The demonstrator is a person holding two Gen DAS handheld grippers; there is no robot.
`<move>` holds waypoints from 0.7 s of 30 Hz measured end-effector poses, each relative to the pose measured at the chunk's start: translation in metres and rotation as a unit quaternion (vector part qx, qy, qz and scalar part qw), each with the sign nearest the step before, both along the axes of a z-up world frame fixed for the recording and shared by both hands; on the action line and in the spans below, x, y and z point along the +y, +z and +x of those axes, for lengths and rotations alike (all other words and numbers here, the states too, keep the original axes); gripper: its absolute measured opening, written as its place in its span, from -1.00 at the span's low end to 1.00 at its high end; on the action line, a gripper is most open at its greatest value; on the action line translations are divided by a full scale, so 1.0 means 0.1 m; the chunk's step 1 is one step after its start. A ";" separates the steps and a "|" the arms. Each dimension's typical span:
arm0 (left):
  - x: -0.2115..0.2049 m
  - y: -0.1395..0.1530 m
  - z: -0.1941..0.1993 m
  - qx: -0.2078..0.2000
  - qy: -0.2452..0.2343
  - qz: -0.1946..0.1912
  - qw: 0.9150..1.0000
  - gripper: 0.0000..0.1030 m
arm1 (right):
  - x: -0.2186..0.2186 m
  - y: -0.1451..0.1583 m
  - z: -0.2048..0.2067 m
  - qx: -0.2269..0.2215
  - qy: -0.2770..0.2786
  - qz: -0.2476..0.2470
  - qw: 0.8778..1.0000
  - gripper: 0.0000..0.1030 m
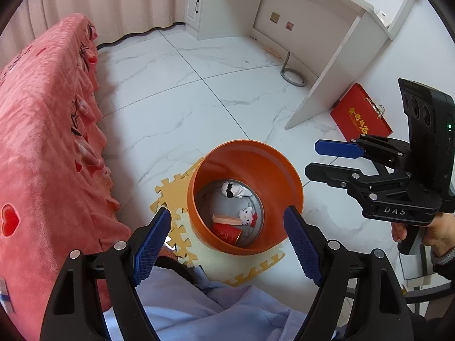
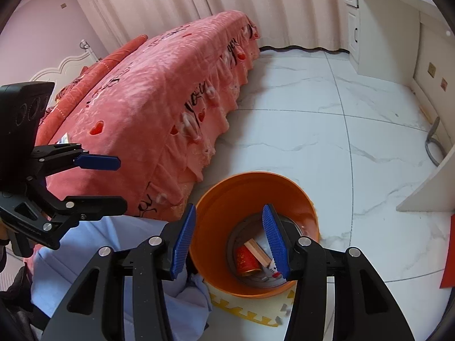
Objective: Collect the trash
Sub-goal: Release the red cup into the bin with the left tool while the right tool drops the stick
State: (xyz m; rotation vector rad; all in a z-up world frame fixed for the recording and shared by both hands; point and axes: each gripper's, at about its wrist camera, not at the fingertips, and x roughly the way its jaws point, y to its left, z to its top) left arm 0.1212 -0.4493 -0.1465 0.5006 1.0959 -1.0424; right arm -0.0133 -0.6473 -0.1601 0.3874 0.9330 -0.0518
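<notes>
Both claws w/ fingers apart, empty: left claw [image 1: 227,244] & right claw [image 2: 229,244] over orange bin [image 1: 290,176], can [image 2: 246,260] inside.

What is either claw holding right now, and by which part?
Nothing. The left claw and right claw both hang open above the orange bin, with only air between their fingers; the trash lies inside the bin.

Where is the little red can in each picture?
Left wrist view: the red can lies at the bottom of the orange bucket, near its lower edge.
Right wrist view: the red can lies in the bucket's bottom, between the fingers.
Shared landmark: the wooden block beside it.
</notes>
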 end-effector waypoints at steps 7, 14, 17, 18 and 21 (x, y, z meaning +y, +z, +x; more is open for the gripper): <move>0.20 0.13 -0.04 -0.017 0.015 -0.006 1.000 0.70 | 0.16 0.21 -0.03 -0.015 0.013 0.000 1.000 0.12; 0.43 0.30 -0.09 -0.031 0.036 -0.018 0.999 0.74 | 0.37 0.42 -0.07 -0.028 0.023 -0.001 0.999 0.37; 0.57 0.39 -0.15 -0.048 0.044 -0.024 0.998 0.82 | 0.50 0.52 -0.09 -0.037 0.033 0.002 0.999 0.50; 0.62 0.42 -0.17 -0.051 0.046 -0.025 0.997 0.82 | 0.55 0.55 -0.09 -0.038 0.037 0.001 0.999 0.51; 0.77 0.48 -0.21 -0.061 0.060 -0.023 0.996 0.82 | 0.73 0.64 -0.06 -0.042 0.054 0.006 0.998 0.58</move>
